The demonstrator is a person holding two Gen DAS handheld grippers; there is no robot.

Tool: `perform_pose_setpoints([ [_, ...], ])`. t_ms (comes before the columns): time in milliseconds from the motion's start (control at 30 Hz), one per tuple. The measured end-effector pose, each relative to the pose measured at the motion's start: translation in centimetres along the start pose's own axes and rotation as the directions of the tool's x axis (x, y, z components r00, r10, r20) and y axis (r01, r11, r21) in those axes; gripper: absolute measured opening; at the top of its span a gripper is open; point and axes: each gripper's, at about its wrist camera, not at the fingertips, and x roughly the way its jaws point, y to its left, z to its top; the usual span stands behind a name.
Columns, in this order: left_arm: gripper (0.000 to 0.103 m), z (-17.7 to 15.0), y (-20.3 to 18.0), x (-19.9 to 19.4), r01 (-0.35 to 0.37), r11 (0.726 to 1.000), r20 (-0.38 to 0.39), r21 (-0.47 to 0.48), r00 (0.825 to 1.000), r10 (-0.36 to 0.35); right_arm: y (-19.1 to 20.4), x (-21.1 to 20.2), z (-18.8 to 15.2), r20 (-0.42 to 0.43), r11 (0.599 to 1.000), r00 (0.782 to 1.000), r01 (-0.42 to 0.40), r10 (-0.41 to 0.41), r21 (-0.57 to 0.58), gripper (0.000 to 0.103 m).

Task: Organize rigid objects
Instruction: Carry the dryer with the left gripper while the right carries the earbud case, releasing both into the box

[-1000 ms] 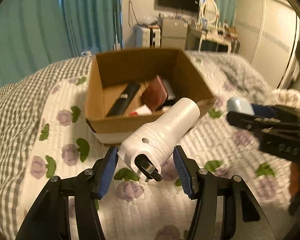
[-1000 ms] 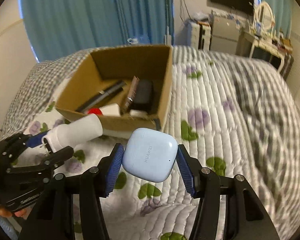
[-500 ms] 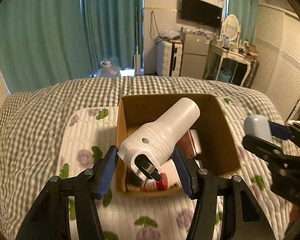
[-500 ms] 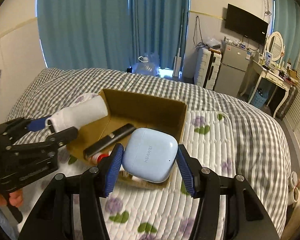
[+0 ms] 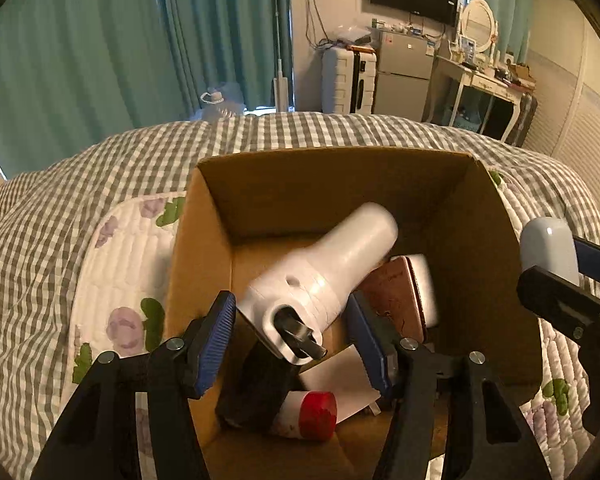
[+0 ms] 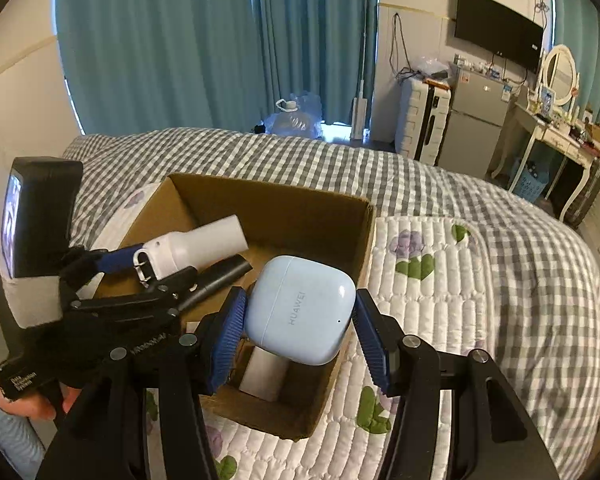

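My left gripper point(image 5: 292, 334) is shut on a white flashlight-shaped tool point(image 5: 328, 276) and holds it over the open cardboard box point(image 5: 340, 180). It also shows in the right wrist view point(image 6: 192, 248). My right gripper point(image 6: 300, 328) is shut on a light-blue earbud case point(image 6: 300, 308) above the box's point(image 6: 280, 208) right near corner. The case also shows at the right in the left wrist view point(image 5: 548, 244).
The box holds a red-capped tube point(image 5: 312, 416), a black remote point(image 6: 224, 276), a brown wallet point(image 5: 396, 300) and a white block point(image 6: 264, 372). It stands on a quilted floral pad point(image 6: 440, 280) on a checked bed point(image 6: 380, 160). A fridge point(image 6: 476, 120) and dresser stand beyond.
Both grippers moved forward over the box with their objects still held. The box is now directly beneath both of them.
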Motion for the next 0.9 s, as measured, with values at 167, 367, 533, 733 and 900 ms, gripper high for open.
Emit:
perform_pose_setpoints([
  [167, 0.078, 0.4, 0.5, -1.7, -0.007, 1.000, 0.030, -0.011, 1.000, 0.008, -0.2, -0.1, 0.0, -0.003, 1.000, 1.000, -0.003, 0.003, 0.005, 0.054],
  [367, 0.079, 1.4, 3.0, -4.9, -0.018, 0.999, 0.096, -0.028, 0.995, 0.021, 0.9, -0.7, 0.6, -0.001, 1.000, 1.000, 0.002, -0.002, -0.021, 0.054],
  [533, 0.081, 1.5, 4.9, -5.8, -0.040, 0.998, 0.123, -0.039, 0.991, 0.045, 2.7, 1.2, 1.3, -0.028, 0.999, 0.999, -0.018, 0.017, -0.043, 0.054],
  [733, 0.081, 1.0, 6.9, -4.8, -0.072, 0.996, 0.116, -0.060, 0.990, 0.079, 4.2, 6.2, 2.1, -0.092, 0.998, 0.996, -0.009, 0.004, -0.057, 0.054],
  [900, 0.081, 0.4, 7.4, -4.1, -0.074, 0.995, 0.128, -0.062, 0.989, 0.081, 4.6, 8.3, 1.9, -0.106, 0.998, 0.994, -0.009, 0.002, -0.065, 0.055],
])
